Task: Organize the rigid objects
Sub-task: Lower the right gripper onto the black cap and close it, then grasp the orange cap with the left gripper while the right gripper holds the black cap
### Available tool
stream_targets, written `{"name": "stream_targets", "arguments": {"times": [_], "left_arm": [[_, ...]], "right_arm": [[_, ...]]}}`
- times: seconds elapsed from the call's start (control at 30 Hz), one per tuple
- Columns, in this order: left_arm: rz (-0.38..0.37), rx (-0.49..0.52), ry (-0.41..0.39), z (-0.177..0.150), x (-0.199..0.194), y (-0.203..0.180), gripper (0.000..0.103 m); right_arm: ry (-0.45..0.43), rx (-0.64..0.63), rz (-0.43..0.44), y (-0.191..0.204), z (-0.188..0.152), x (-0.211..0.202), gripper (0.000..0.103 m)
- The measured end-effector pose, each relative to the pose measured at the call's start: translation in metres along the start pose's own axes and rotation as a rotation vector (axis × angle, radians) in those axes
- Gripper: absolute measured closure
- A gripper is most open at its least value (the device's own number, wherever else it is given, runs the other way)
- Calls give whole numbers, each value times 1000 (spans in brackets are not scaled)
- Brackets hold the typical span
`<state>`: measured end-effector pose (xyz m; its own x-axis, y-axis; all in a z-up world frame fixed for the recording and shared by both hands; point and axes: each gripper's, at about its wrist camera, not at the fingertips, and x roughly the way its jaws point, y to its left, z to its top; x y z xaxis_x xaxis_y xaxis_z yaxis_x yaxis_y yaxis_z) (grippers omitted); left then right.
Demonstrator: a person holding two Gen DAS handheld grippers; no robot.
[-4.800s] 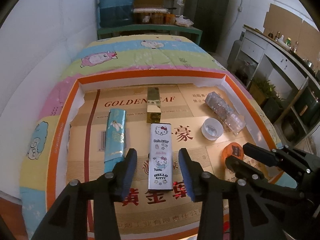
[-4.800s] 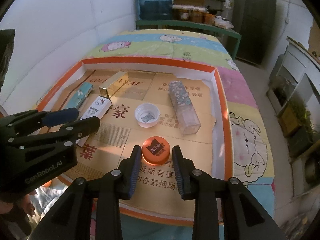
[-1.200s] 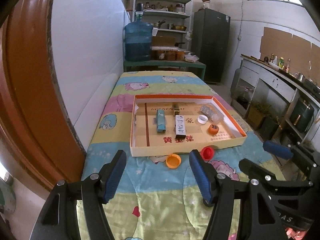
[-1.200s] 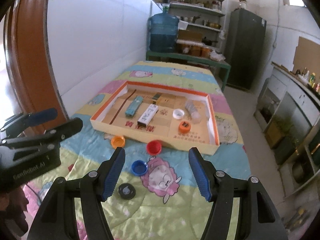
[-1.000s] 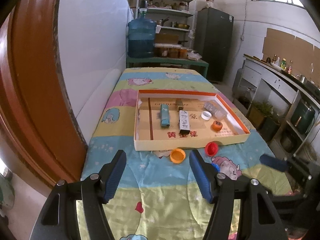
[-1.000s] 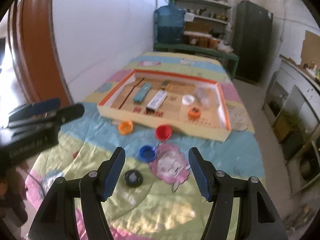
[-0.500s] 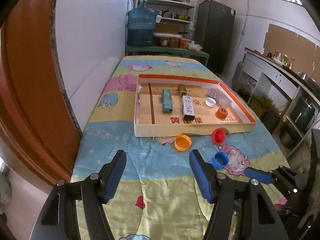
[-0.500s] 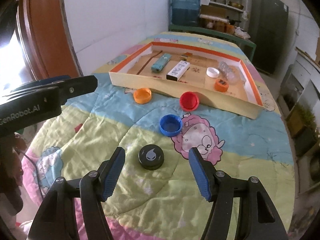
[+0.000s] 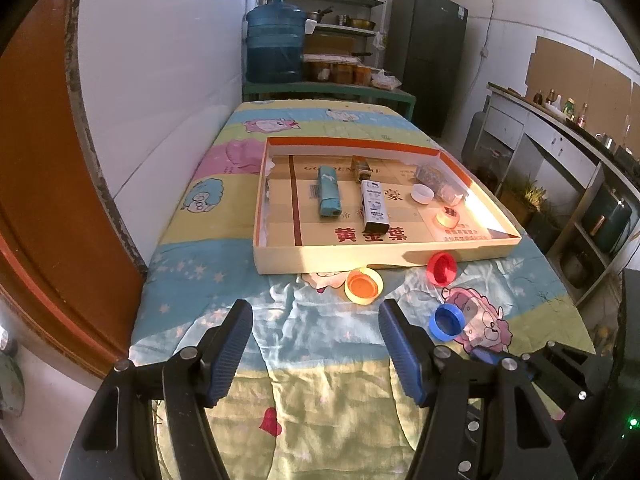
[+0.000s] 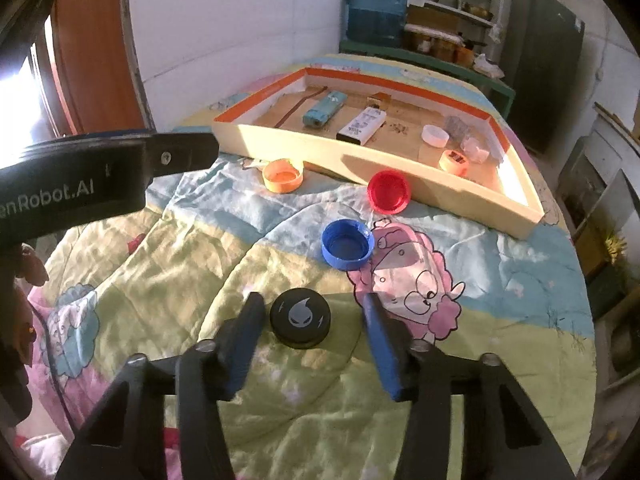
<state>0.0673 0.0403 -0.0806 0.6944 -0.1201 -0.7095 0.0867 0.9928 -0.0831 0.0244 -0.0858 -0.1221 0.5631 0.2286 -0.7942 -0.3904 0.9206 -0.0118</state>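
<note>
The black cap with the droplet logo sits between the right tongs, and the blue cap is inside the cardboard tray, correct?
Not quite. The blue cap lies on the quilt outside the cardboard tray, near the red cap, as the right wrist view shows. The black cap does sit between the right tongs.

White wall — dark fridge.

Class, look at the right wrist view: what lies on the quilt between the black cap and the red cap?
The blue cap, open side up, lies between the black cap and the red cap, touching neither, in the right wrist view.
</note>
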Motion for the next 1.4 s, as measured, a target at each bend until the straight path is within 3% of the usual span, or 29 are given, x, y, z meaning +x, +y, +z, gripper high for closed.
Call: {"name": "stream_targets", "arguments": {"times": [0.07,0.13,0.63,1.1,1.17,1.23,1.33,1.4], "left_arm": [[0,1,2,1,1,-1,38],[0,3,4,2,3,-1,38],[-55,71,84,8,42,-24,38],[-15,74,150,18,87,-30,38],[2,74,146,17,87,-29,43],[6,67,139,18,86,-28,61],[2,58,138,19,86,-26,72],[2,56,135,19,84,-25,72]], "right_arm": [[-4,-3,6,0,0,0,68],[-5,-5,9,0,0,-1,73],[-26,33,1,-16,0,-8,73],[-33,81,-4,-36,4,-8,73],[-32,86,-4,-38,5,-7,73],[-30,89,-2,-39,6,-6,73],[-26,91,-1,-39,7,-5,73],[-25,92,0,-39,7,-4,72]]}}
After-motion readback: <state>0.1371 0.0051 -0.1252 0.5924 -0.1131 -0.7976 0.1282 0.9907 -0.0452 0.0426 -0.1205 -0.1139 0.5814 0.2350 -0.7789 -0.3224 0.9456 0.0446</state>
